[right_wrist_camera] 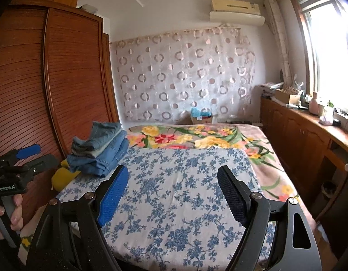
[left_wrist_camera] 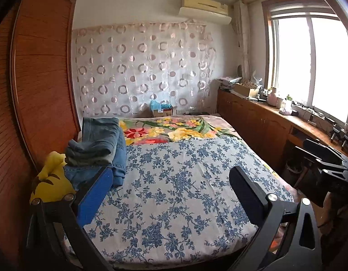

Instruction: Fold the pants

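While both grippers hang above the near end of the bed [left_wrist_camera: 174, 180], neither grasps anything. Left gripper [left_wrist_camera: 171, 194] released, jaws wide apart, only the blue-flowered sheet [right_wrist_camera: 178, 194] between them. Right gripper [right_wrist_camera: 174, 194] likewise released, jaws spread, nothing between the pads. Folded pants [left_wrist_camera: 99, 151] sit in a stack of denim at the left edge of the bed, partly on the sheet, well apart from both grippers. Yellow plush toy [left_wrist_camera: 52, 180] lies just beside the stack, on the near side, touching it. Bright floral blanket [left_wrist_camera: 174, 128] covers the far part of the bed. Wooden wardrobe [right_wrist_camera: 61, 79] stands along the left. In the right wrist view a hand [right_wrist_camera: 9, 214] grips the left gripper's handle at the left edge.
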